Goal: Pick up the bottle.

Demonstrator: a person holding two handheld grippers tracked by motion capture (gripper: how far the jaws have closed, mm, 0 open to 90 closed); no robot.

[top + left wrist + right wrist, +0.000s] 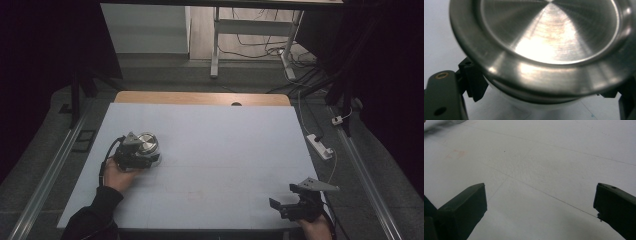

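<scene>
White tabletop (210, 150) carries a round container with a brushed-steel lid (549, 37) and white body at its left; left gripper (142, 157) clamps it, right gripper (287, 207) gapes empty.

A dim room: grey floor (165, 75), a white desk frame (216, 45) at upper centre, cables (260, 50), and what looks like a power strip (320, 146) at right.

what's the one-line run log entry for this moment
left hand-held gripper: shut on steel-lidded jar | right hand-held gripper: open, nothing between jaws | jar: on white mat, left side
</scene>
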